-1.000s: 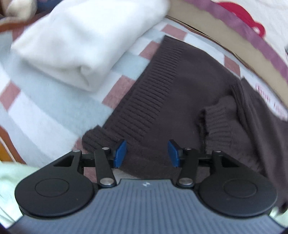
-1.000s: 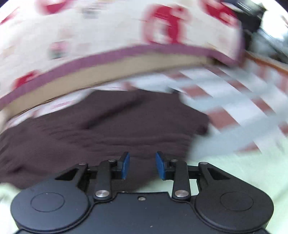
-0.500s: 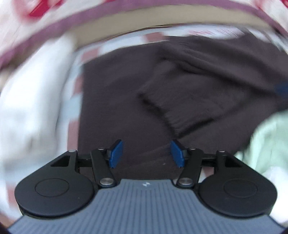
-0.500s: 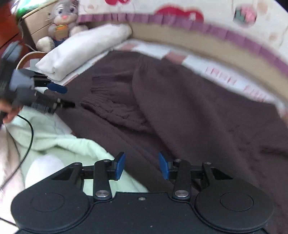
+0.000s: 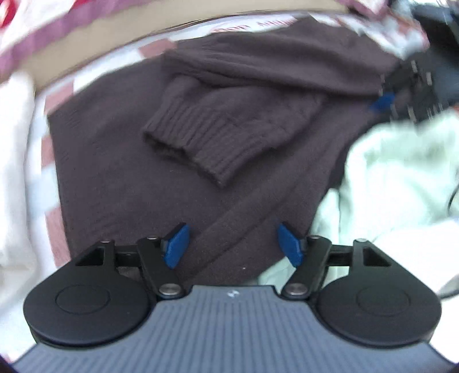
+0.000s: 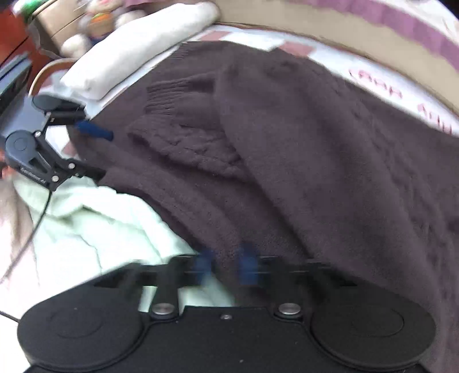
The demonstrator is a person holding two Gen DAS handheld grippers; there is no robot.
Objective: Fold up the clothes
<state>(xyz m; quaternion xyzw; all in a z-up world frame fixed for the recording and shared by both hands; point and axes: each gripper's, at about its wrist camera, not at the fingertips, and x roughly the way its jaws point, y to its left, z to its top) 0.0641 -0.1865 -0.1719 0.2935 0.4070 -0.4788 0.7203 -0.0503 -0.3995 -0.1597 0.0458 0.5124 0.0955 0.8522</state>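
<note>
A dark brown knit sweater (image 5: 137, 178) (image 6: 315, 149) lies spread on the checked bed cover (image 5: 48, 100), with one ribbed sleeve cuff (image 5: 200, 149) folded across its body. My left gripper (image 5: 233, 245) is wide open, low over the sweater's near edge, brown knit lying between its blue pads. In the right wrist view that left gripper (image 6: 96, 155) shows at the sweater's left edge. My right gripper (image 6: 226, 268) sits at the sweater's near hem beside pale green cloth. Its fingers are smeared by motion and stand close together with brown knit between them; the grip is unclear.
A folded white garment (image 5: 14, 137) (image 6: 137, 48) lies left of the sweater. Pale green cloth (image 5: 401, 178) (image 6: 100, 229) is heaped along the near side, with a black cable (image 6: 31, 235) over it. A quilt with a beige and purple border (image 6: 387, 37) lines the far side. A stuffed toy (image 6: 94, 25) sits far left.
The left view has swung from the white garment onto the sweater body, and its fingers have spread wider. The right gripper has dropped to the near hem and its fingers have drawn closer.
</note>
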